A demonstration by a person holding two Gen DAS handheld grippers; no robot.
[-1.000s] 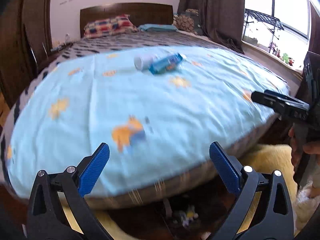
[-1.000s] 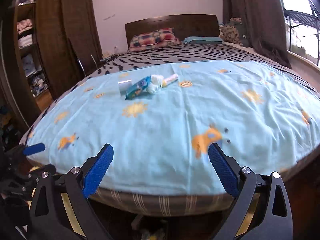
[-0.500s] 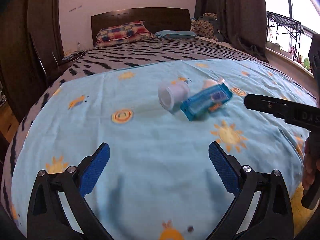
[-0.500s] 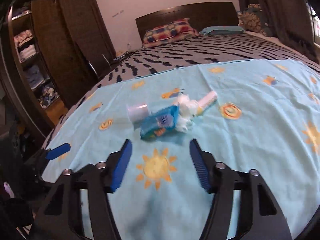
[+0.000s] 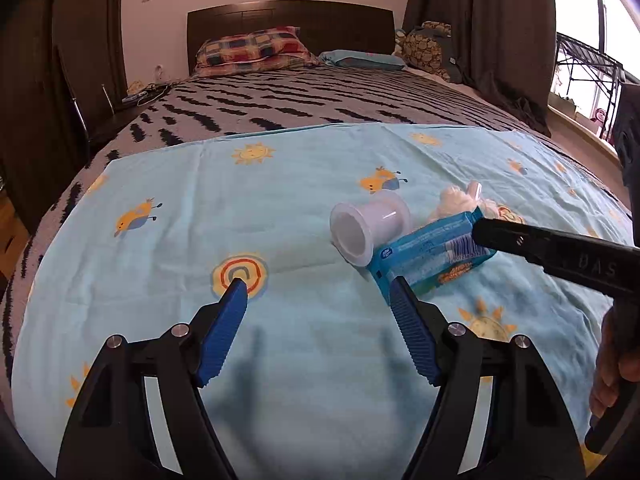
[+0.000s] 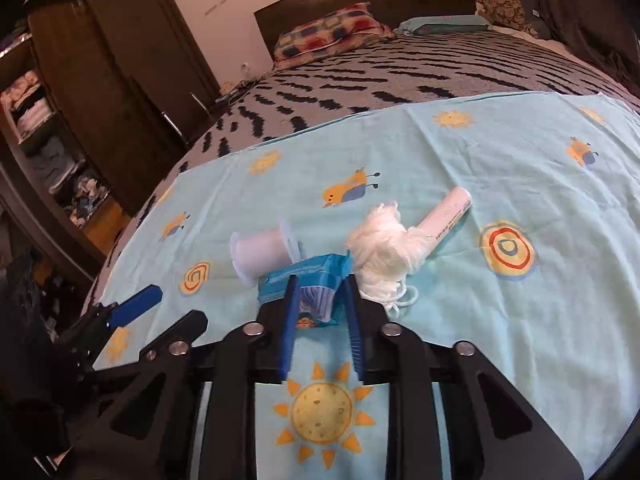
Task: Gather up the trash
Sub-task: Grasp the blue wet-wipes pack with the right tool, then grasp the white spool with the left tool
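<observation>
— On the bed's left side, what's different from a moment ago?

— The left tongs [image 5: 316,292] have come forward over the light-blue sheet [image 5: 168,248] and now hover short of the trash, jaws spread wide, holding nothing. Half a second back the pile lay well ahead of them; now the right-hand blue pad sits just beside the wrapper's near corner.

— And the pile itself, going rightward?

— First the clear plastic spool [image 6: 262,254], lying on its side with its open end toward the left camera. Touching it is the blue packet [image 6: 304,280], then the white wad of yarn [image 6: 384,252], and past that the pale tube [image 6: 444,214] angled away to the right.

— The right tongs?

— They have closed in — half a second ago they stood apart before the pile, and now the right tongs [image 6: 320,280] are narrow, pinched on the near end of the blue packet, which crumples between the pads. So the first piece looks secured but not yet lifted; it rests on the sheet.

— Any bin or bag for it?

— None shows in either view. The only hollow thing is the spool, and I see nothing inside it. Where the trash goes I cannot tell.
</observation>
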